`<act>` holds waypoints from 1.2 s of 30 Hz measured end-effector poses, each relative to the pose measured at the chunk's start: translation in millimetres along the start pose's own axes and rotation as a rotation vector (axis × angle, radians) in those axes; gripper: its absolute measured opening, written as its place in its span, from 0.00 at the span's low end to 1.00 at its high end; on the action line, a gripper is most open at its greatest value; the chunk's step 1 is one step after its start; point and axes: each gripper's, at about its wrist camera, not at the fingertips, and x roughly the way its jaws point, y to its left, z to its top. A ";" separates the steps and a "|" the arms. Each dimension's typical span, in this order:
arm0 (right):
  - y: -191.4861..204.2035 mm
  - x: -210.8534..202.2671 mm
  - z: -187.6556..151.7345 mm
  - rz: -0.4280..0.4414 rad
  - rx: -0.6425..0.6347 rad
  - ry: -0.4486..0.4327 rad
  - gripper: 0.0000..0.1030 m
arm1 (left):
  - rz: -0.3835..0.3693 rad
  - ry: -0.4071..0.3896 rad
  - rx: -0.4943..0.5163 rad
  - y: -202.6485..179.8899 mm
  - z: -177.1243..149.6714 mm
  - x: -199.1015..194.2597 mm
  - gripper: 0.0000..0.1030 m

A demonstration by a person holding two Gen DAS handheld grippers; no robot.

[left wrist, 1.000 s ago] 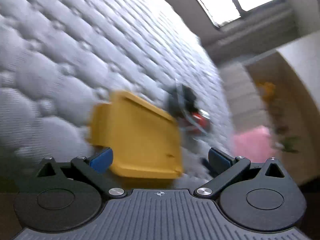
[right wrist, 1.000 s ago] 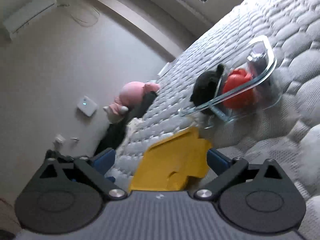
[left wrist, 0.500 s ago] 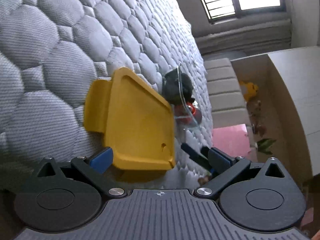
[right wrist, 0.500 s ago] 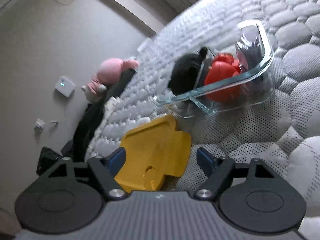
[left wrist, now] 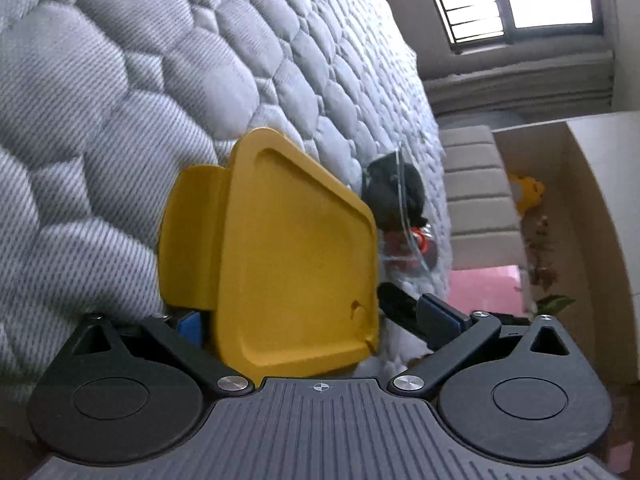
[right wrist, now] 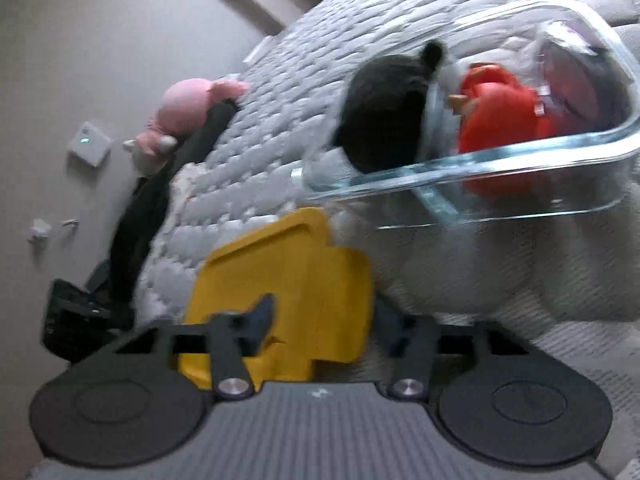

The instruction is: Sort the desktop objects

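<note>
A yellow plastic lid (left wrist: 292,264) lies on the quilted grey mattress (left wrist: 120,92), between both grippers. My left gripper (left wrist: 316,320) is open, its fingers either side of the lid's near edge. My right gripper (right wrist: 320,324) has its jaws narrowed around the lid's (right wrist: 288,280) side tab, blurred. Beyond the lid stands a clear glass container (right wrist: 480,176) holding a black plush (right wrist: 384,120) and a red toy (right wrist: 500,112). The container also shows in the left wrist view (left wrist: 404,224).
A pink plush toy (right wrist: 188,108) and dark clothing (right wrist: 140,232) lie at the mattress's far edge by the wall. In the left wrist view a window (left wrist: 520,0), a grey bench (left wrist: 480,200) and a pale cabinet (left wrist: 600,200) stand beyond the bed.
Both grippers have moved in on the yellow lid. The right gripper's jaws have narrowed around the lid's tab; the glass container now looms closer in the right wrist view.
</note>
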 end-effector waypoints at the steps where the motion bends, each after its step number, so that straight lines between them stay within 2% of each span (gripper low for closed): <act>1: -3.8 -2.2 -1.3 0.011 0.014 -0.006 0.39 | 0.012 -0.010 0.007 -1.9 -0.5 -0.7 1.00; 4: -12.4 -9.1 -5.3 0.040 0.035 -0.020 0.33 | 0.077 -0.057 0.037 -9.3 -8.6 -8.5 0.92; 6: -12.2 -14.8 -10.5 0.047 0.023 -0.028 0.33 | 0.168 -0.085 0.079 -17.7 -17.9 -14.8 0.63; 7: -12.0 -18.4 -12.9 0.051 0.014 -0.032 0.32 | 0.207 -0.096 0.105 -23.0 -24.0 -18.2 0.59; 11: -10.1 -37.5 -21.1 0.095 -0.018 -0.056 0.31 | 0.254 -0.146 0.194 -48.1 -46.4 -33.6 0.54; 16: -7.4 -78.0 -24.1 0.154 -0.052 -0.123 0.29 | 0.266 -0.245 0.362 -103.4 -67.4 -50.6 0.54; 20: -8.6 -117.4 -13.9 0.174 -0.088 -0.227 0.29 | 0.269 -0.260 0.494 -151.0 -65.6 -34.1 0.60; 22: -13.7 -130.9 -2.3 0.136 -0.098 -0.283 0.29 | 0.271 -0.244 0.538 -171.5 -55.5 -14.4 0.60; 27: -35.8 -157.7 33.5 0.023 -0.089 -0.404 0.29 | 0.253 -0.172 0.543 -192.7 -12.2 56.1 0.61; 32: -67.0 -159.4 61.6 -0.100 -0.040 -0.427 0.29 | 0.306 -0.079 0.524 -192.0 21.8 127.2 0.60; 35: -80.0 -148.2 69.2 -0.169 -0.025 -0.422 0.29 | 0.319 -0.040 0.515 -187.6 29.4 149.5 0.60; 36: -85.2 -143.9 69.9 -0.187 -0.018 -0.418 0.23 | 0.320 -0.030 0.514 -185.7 30.4 152.6 0.59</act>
